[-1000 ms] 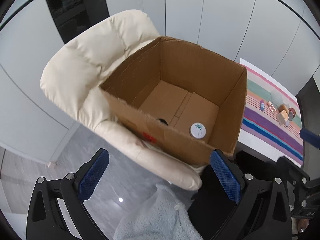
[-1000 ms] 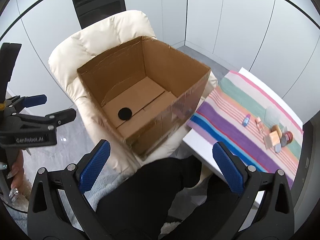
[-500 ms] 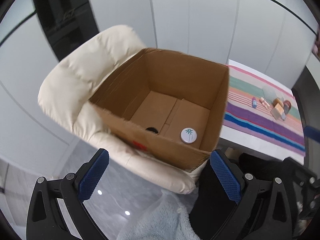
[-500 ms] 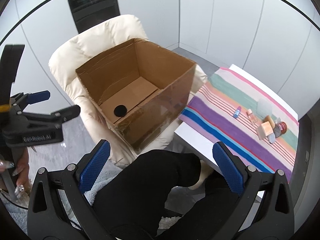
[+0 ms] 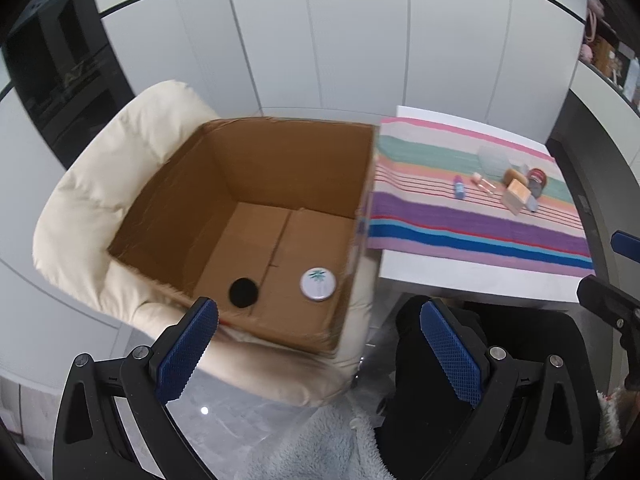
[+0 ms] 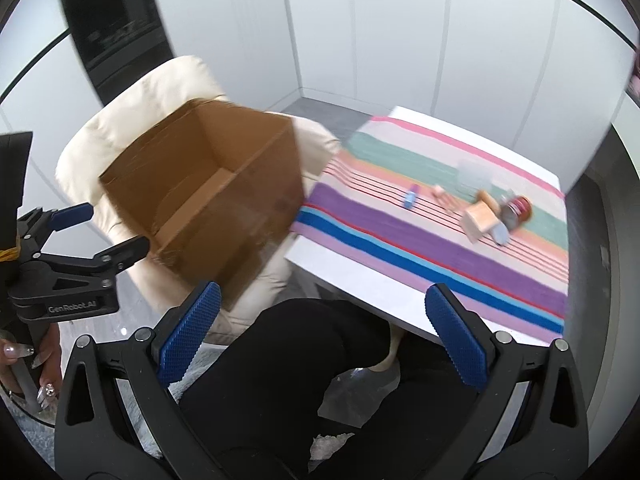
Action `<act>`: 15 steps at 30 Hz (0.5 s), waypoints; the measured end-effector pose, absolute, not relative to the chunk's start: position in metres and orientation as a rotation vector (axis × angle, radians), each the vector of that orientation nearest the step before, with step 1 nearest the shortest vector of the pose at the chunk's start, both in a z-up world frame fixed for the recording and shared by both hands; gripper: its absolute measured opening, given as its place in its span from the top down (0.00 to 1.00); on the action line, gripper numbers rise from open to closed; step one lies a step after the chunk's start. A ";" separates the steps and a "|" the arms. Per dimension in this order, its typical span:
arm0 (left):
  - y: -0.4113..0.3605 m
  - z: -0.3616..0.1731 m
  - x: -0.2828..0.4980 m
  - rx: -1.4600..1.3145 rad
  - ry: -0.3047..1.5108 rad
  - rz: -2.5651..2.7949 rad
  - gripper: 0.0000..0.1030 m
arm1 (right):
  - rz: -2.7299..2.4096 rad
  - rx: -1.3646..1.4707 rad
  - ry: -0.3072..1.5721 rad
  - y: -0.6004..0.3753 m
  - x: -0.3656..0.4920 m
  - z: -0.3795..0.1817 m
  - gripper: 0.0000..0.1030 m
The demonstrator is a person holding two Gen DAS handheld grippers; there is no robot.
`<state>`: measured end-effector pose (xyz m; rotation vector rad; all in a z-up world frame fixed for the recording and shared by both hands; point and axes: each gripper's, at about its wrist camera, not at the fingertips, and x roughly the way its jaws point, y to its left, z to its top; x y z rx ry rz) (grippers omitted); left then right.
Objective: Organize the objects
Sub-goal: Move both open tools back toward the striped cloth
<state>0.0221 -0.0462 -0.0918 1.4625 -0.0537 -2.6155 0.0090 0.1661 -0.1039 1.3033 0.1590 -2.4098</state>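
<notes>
An open cardboard box (image 5: 280, 168) (image 6: 224, 200) sits on a cream armchair (image 5: 100, 184). On its floor lie a white round tin with a palm print (image 5: 318, 284) and a black round lid (image 5: 243, 292). Several small items lie on the striped cloth (image 6: 400, 232): a small blue bottle (image 6: 411, 197), a wooden block (image 6: 478, 219), a red-lidded jar (image 6: 518, 208). My left gripper (image 5: 320, 344) is open and empty, above the box's near edge. My right gripper (image 6: 320, 328) is open and empty, over the person's lap, short of the table.
The white table (image 6: 360, 280) stands to the right of the armchair. The person's black-clad legs (image 6: 320, 360) lie below both grippers. A grey fluffy rug (image 5: 312, 440) covers the floor. White cabinet panels (image 5: 360, 40) form the back wall.
Both views have swung right: the table and its items now sit nearer the centre. The box has shifted left in the right wrist view. Both grippers stay open.
</notes>
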 end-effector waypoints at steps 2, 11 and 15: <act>-0.036 -0.093 0.016 1.481 -0.059 -2.635 0.01 | -2.439 1.322 0.135 0.182 0.006 -0.105 0.00; 0.011 -0.098 -0.004 1.552 -0.118 -2.707 0.01 | -2.542 1.394 0.029 0.245 -0.001 -0.113 0.00; 0.026 -0.099 -0.011 1.571 -0.134 -2.730 0.01 | -2.583 1.424 -0.026 0.275 -0.003 -0.117 0.00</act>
